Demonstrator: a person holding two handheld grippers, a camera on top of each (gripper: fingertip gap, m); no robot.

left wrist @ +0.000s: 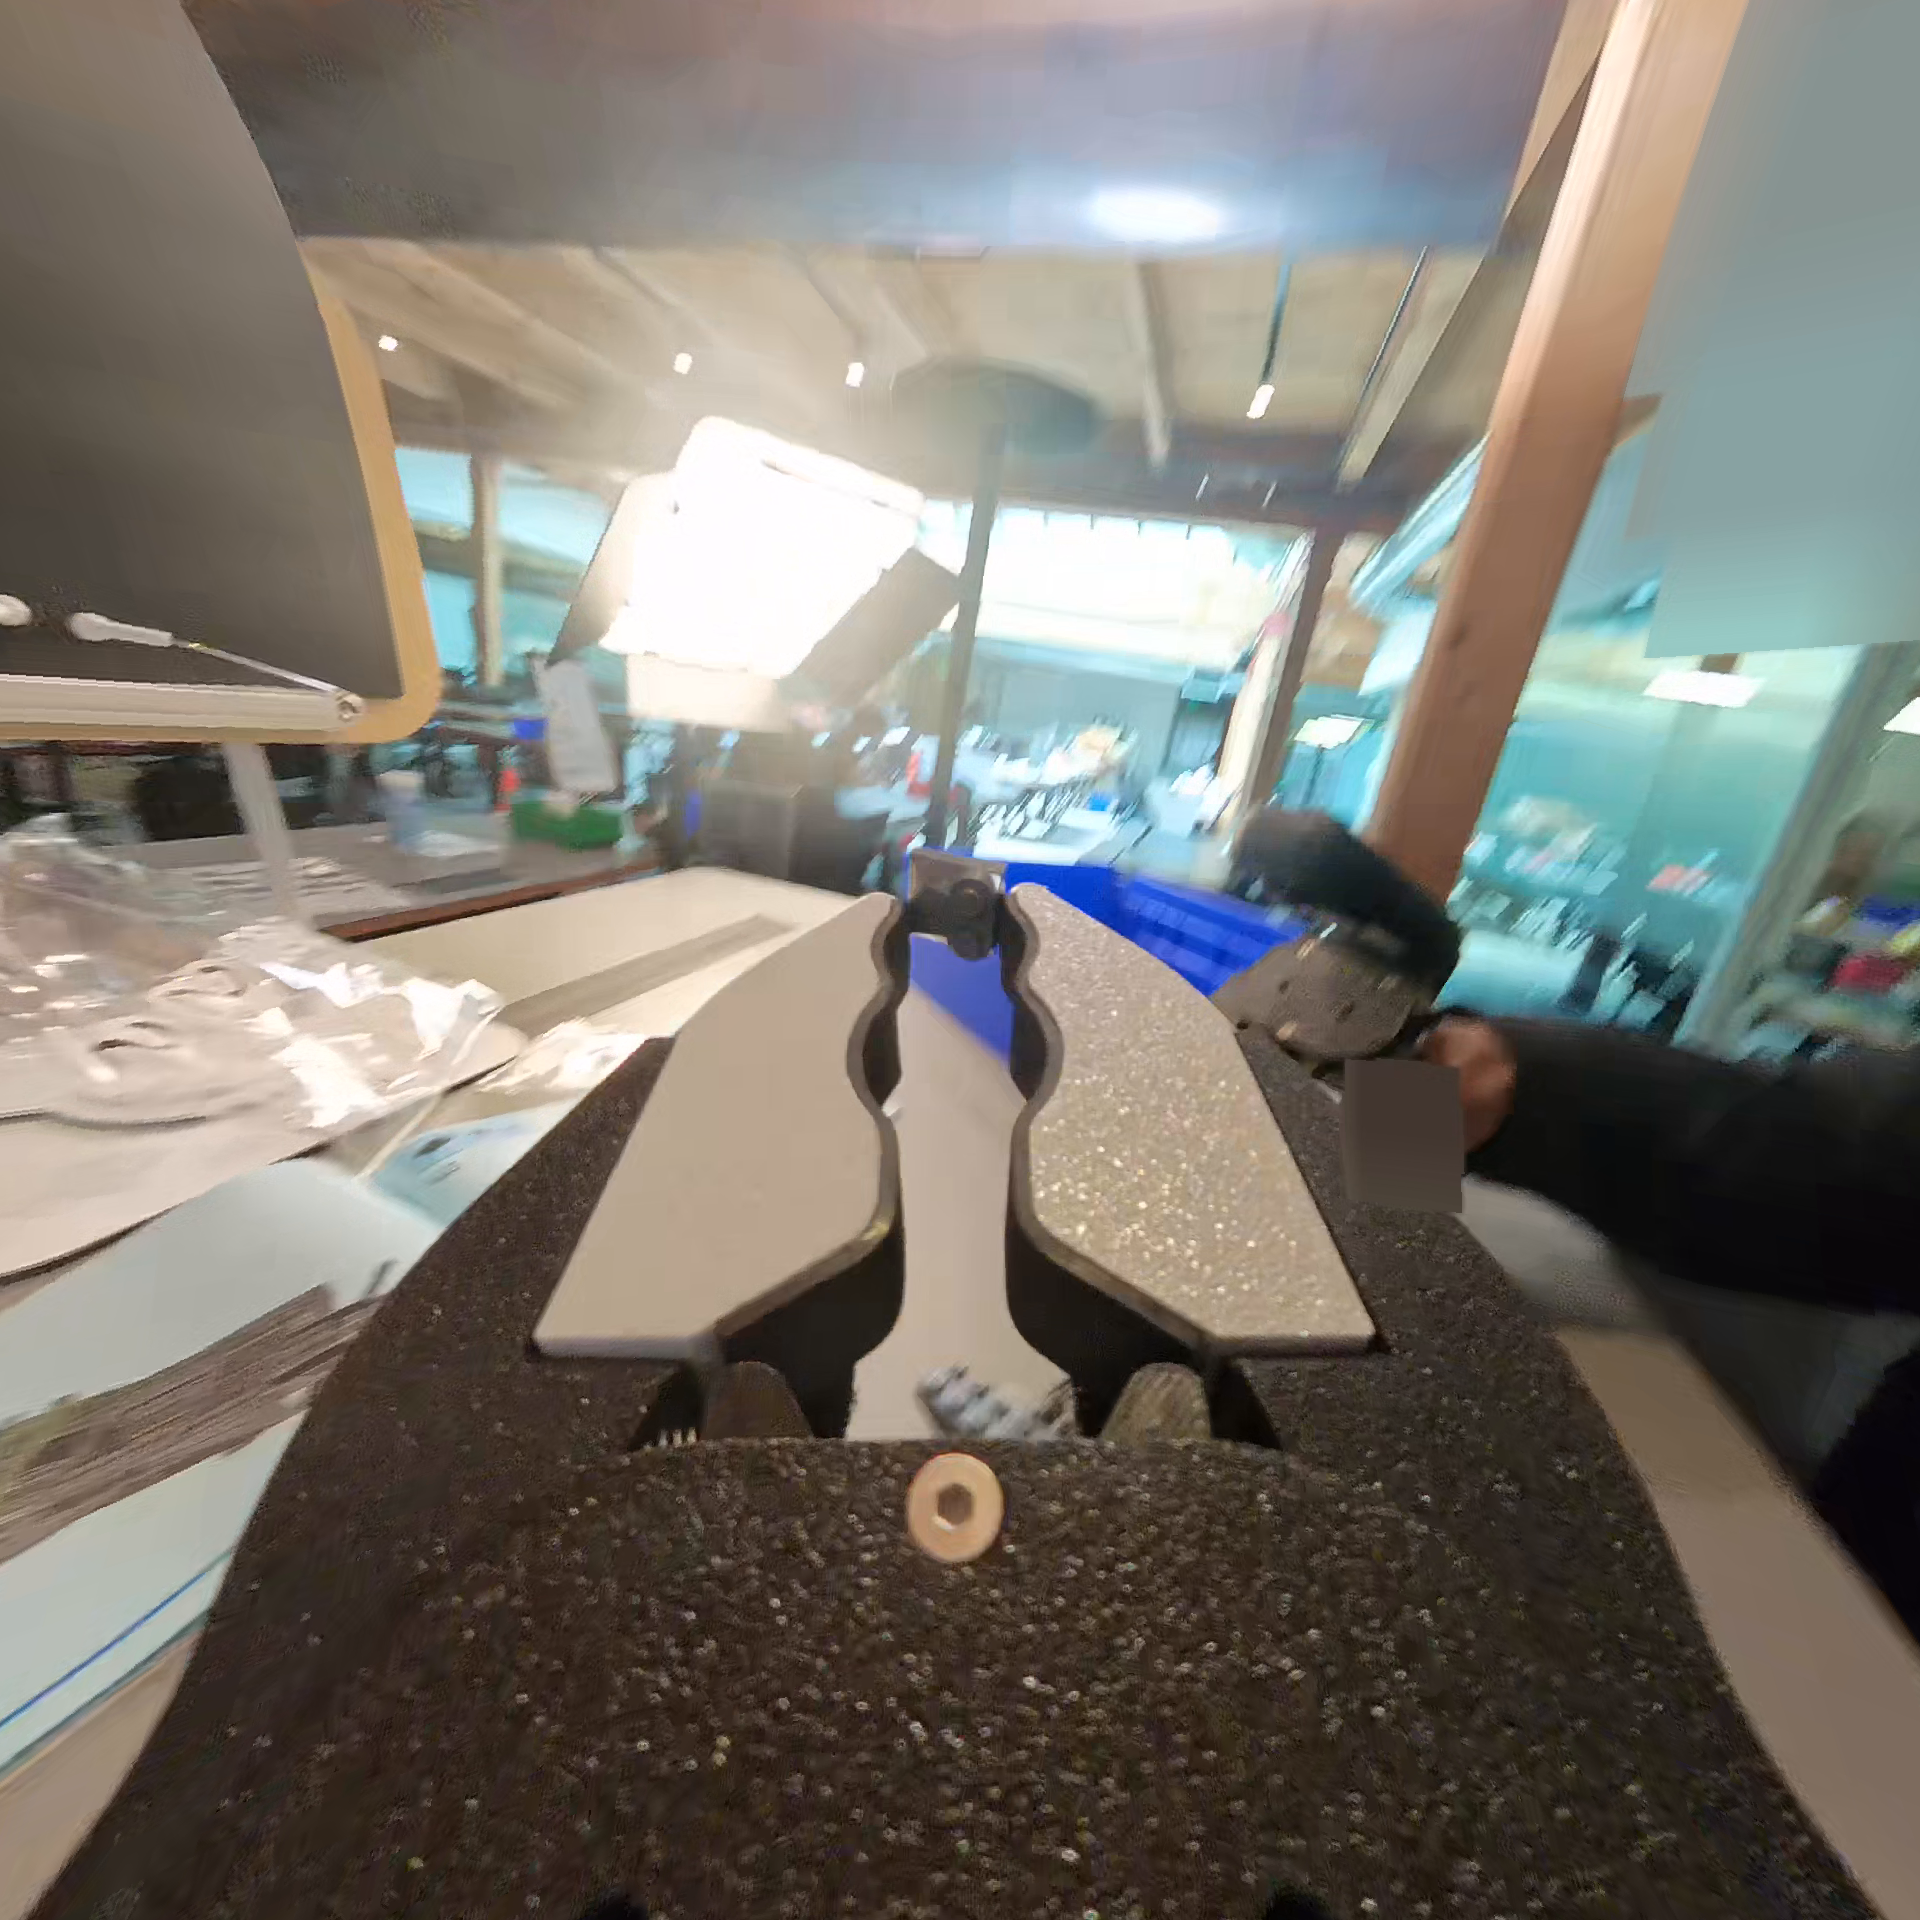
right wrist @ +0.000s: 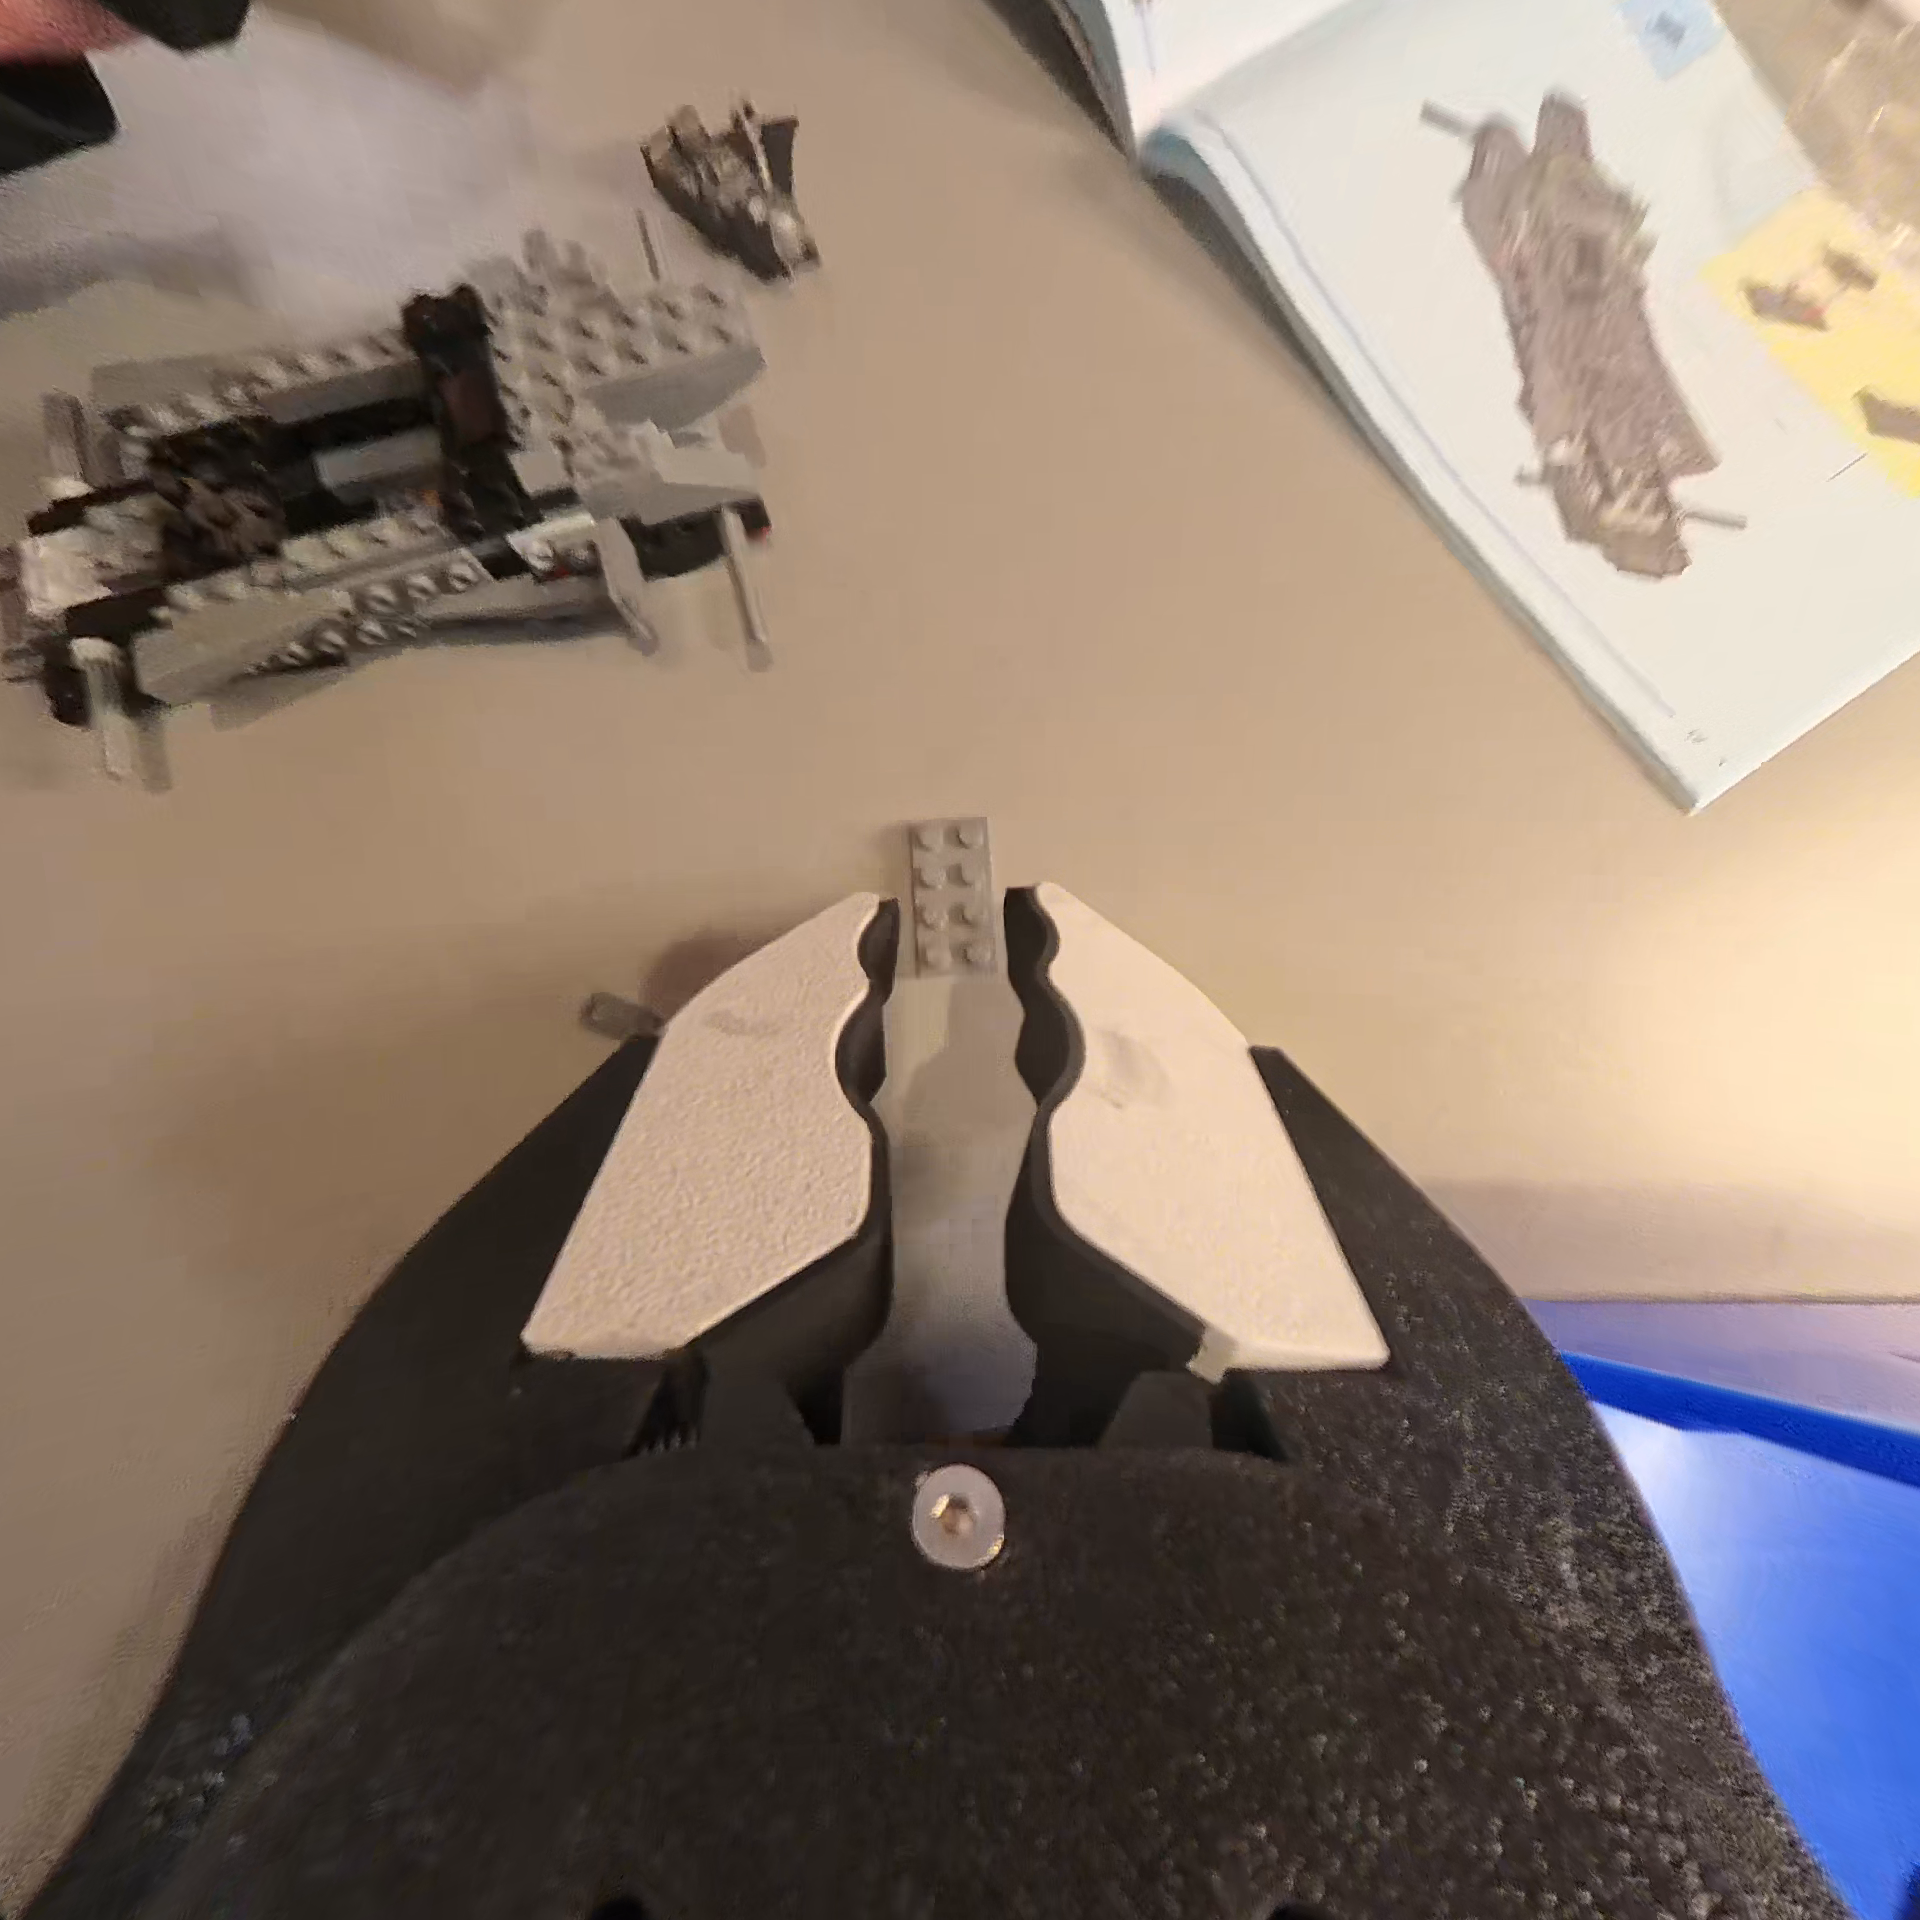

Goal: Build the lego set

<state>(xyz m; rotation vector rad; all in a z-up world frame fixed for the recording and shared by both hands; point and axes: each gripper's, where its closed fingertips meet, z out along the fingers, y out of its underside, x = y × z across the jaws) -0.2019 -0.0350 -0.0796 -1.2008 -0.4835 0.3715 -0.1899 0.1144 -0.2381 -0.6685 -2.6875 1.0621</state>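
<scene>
My left gripper (left wrist: 954,916) is raised above the table and shut on a small black and grey brick piece (left wrist: 951,891), which is pinched at the very fingertips. My right gripper (right wrist: 951,920) points down at the beige table (right wrist: 1091,540). It is shut on a flat grey studded plate (right wrist: 951,883) that sticks out past the fingertips. A partly built grey and black brick model (right wrist: 395,488) lies at the left, apart from the gripper. In the left wrist view the other gripper (left wrist: 1340,987) shows blurred at the right, held by a hand in a dark sleeve.
A small dark brick assembly (right wrist: 732,187) lies beyond the model. A tiny grey piece (right wrist: 613,1013) lies just left of my right fingers. An open instruction booklet (right wrist: 1558,343) lies at the upper right. A blue bin (right wrist: 1766,1558) stands at the lower right. Crumpled clear plastic bags (left wrist: 208,1018) lie at the left. Tip to tip, the grippers are about 20 centimeters apart. From either gripper's tips it is about 15 centimeters to the small dark brick assembly (right wrist: 732,187).
</scene>
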